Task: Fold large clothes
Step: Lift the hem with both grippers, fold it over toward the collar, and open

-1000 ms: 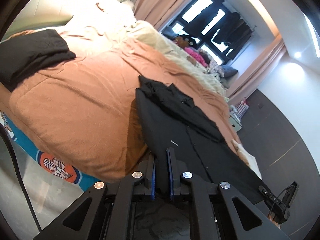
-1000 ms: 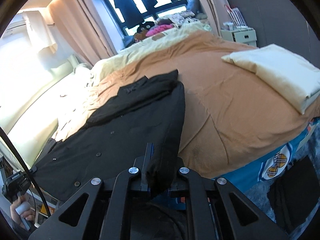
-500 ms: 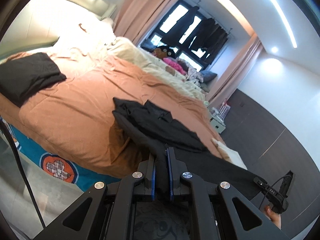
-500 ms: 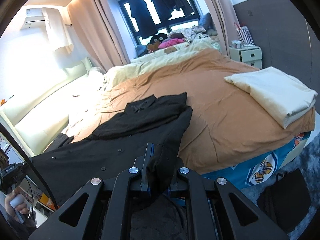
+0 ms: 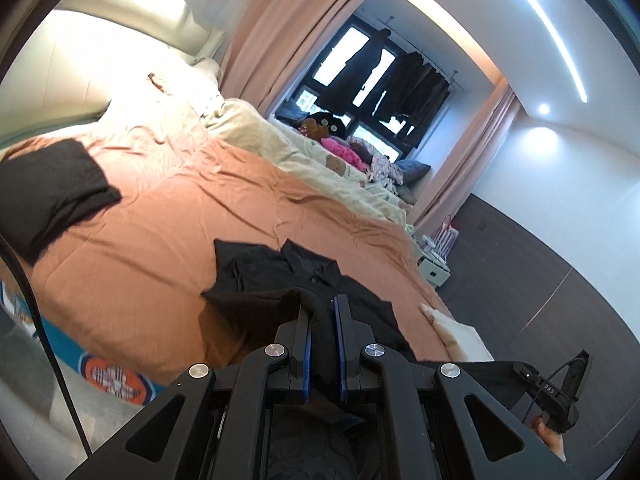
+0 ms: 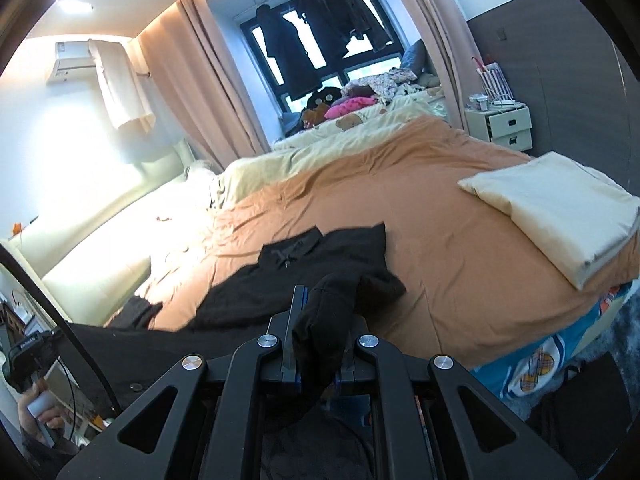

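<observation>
A large black coat (image 5: 280, 276) lies with its collar end on the orange bedspread (image 5: 160, 240), and its lower part is lifted off the bed. My left gripper (image 5: 322, 308) is shut on one hem corner of the black coat. In the right wrist view the same black coat (image 6: 320, 256) stretches from the bed toward me, and my right gripper (image 6: 316, 308) is shut on a bunched corner of it. The cloth hangs taut between both grippers. The other hand's gripper shows at the edge of each view.
A folded black garment (image 5: 48, 188) rests on the bed's left side. A folded cream sheet (image 6: 560, 208) lies at the bed's right corner. A white nightstand (image 6: 508, 124) stands by the dark wall. Curtains and hanging clothes fill the window (image 6: 320, 56). A dark bag (image 6: 576, 420) sits on the floor.
Both grippers have risen and pulled back, lifting the coat's lower half off the bed. More of the orange bedspread shows, and only the collar end still lies flat.
</observation>
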A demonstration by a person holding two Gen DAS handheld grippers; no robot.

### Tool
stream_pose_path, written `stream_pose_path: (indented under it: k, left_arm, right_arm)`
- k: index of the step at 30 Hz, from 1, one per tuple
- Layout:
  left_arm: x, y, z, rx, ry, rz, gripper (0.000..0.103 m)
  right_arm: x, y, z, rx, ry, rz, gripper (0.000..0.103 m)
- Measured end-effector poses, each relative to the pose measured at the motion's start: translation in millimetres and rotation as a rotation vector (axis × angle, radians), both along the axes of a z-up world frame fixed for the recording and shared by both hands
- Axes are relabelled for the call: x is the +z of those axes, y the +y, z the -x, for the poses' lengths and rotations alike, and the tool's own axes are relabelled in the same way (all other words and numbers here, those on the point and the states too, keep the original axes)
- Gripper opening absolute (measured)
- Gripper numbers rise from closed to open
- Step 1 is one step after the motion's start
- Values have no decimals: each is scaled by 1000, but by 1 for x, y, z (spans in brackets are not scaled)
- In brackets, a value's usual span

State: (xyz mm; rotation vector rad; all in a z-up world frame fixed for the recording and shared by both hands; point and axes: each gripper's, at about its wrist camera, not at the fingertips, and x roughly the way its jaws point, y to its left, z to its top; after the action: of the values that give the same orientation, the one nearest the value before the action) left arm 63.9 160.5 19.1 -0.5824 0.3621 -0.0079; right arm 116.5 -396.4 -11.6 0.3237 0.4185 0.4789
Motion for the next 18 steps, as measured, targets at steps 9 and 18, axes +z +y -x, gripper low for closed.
stream_pose_path:
  k: [9,18]
  left_arm:
    - [42,26,-92,-10,-32,-52,10]
    - [53,59,-193,2,-1,-82,10]
  right_arm:
    - [34,34,-84,-18,-65,-14,6]
    - [42,78,-184,-32,-59,1,6]
